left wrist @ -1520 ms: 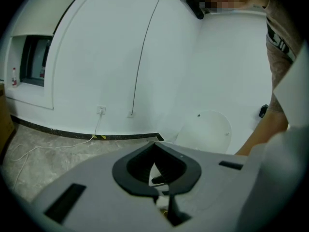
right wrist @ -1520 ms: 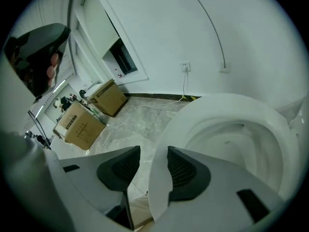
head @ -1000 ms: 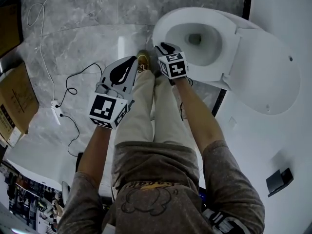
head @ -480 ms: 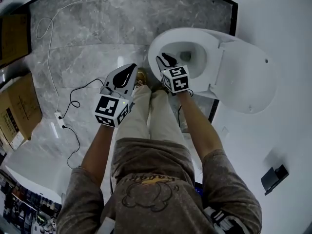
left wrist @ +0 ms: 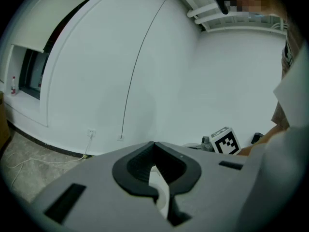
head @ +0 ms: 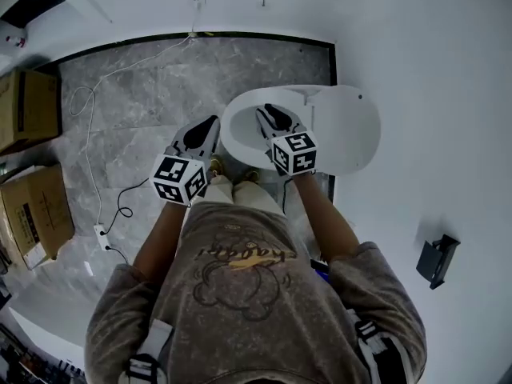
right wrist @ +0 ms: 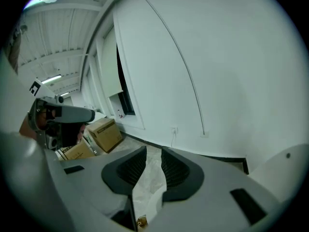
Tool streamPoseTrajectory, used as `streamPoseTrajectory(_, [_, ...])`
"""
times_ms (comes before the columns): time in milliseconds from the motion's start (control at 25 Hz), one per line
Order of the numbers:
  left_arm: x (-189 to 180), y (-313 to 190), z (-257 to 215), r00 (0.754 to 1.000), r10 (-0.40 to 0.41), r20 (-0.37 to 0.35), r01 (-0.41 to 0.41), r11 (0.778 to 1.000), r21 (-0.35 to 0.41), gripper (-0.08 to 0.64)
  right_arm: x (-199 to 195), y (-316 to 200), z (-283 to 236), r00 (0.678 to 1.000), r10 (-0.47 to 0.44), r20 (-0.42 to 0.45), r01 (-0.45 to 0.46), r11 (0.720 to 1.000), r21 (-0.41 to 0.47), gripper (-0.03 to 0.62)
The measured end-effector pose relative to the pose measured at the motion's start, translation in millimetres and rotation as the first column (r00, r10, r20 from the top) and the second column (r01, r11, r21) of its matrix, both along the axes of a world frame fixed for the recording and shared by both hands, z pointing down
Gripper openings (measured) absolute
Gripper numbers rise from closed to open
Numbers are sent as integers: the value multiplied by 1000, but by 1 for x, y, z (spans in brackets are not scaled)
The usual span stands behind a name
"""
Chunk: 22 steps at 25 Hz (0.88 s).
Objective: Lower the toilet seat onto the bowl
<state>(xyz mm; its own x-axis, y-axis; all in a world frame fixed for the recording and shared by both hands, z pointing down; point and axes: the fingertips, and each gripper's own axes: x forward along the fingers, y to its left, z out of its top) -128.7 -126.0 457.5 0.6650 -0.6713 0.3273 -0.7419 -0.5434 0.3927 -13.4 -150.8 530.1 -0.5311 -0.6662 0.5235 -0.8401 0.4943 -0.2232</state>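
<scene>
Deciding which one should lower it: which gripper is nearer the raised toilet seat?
Right. The right gripper hangs over the bowl, just short of the raised toilet seat; the left gripper is over the floor, off the bowl's opposite side.

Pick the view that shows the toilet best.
Head view: nearly the whole toilet from above, with the bowl outline and lid both visible. The right gripper view catches only a white curved edge of it at lower right. The left gripper view shows mostly wall, nothing clearly toilet.
</scene>
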Motion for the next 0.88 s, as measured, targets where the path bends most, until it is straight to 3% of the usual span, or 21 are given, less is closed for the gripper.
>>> streamPoseTrajectory(200, [30, 17, -54, 998, 67, 7, -67, 993, 93, 9, 32, 37, -70, 999, 38, 27, -40, 993, 115, 115])
streamPoseTrajectory(440, [45, 29, -80, 996, 88, 18, -90, 985, 150, 9, 69, 80, -128, 990, 114, 83, -130, 967, 221, 115])
streamPoseTrajectory(680, [51, 35, -76, 996, 79, 37, -84, 982, 170, 9, 102, 101, -159, 965, 216, 147, -255, 901, 351, 57])
streamPoseTrajectory(880, [53, 34, -72, 997, 52, 55, -62, 975, 211, 9, 131, 108, -148, 934, 313, 169, -355, 861, 364, 29])
